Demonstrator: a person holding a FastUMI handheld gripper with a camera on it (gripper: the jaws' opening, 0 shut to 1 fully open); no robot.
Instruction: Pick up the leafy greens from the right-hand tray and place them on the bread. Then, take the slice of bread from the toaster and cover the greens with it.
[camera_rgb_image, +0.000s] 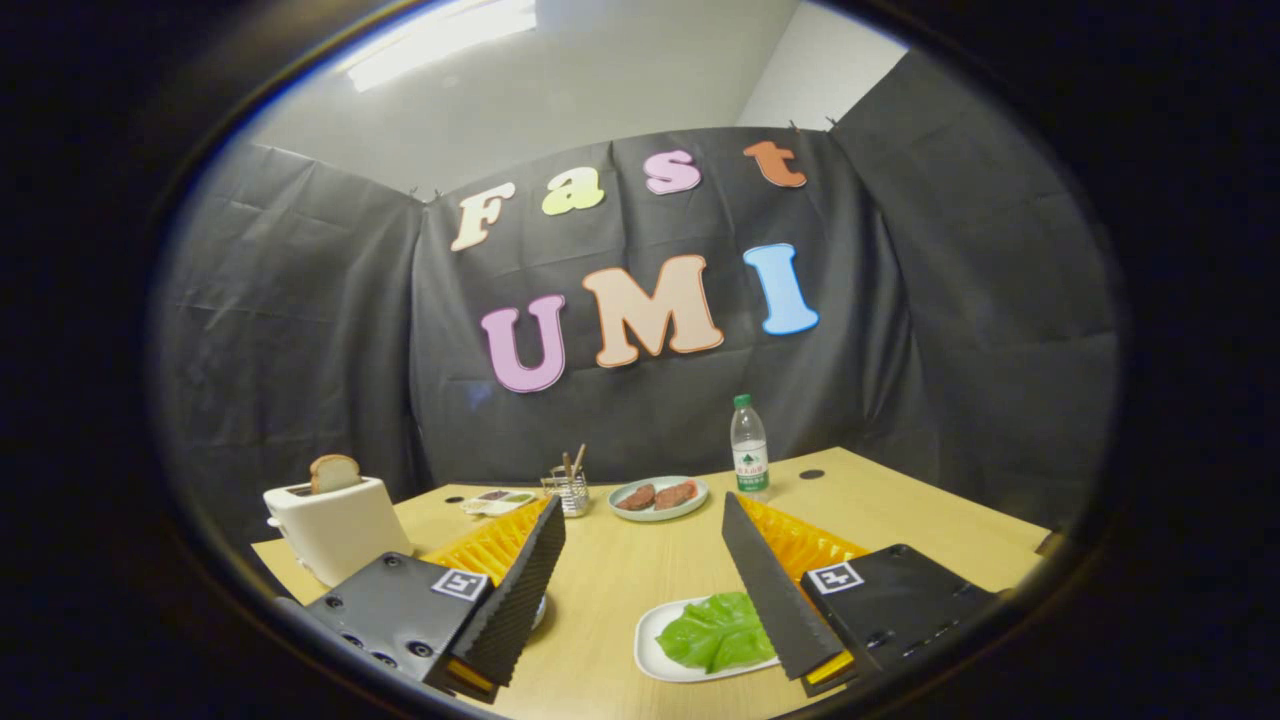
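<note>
On the wooden table (640, 575), between and just under our gripper (645, 525) fingers, we see the leafy greens (715, 632) lying on a white tray (650, 645) beside the right finger. Our fingers stand wide apart and hold nothing, seemingly ready to drop around the greens. Beyond the left finger, the toaster (335, 528) holds an upright slice of bread (333, 472), waiting its turn. Farther back sit a plate of meat (658, 497) and a water bottle (749, 445).

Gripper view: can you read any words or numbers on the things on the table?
Water bottle label: too small to read.
Square tags on the hand-held gripper: black-and-white patterns, no words.
Its fingers stand open, the leafy greens between them.
</note>
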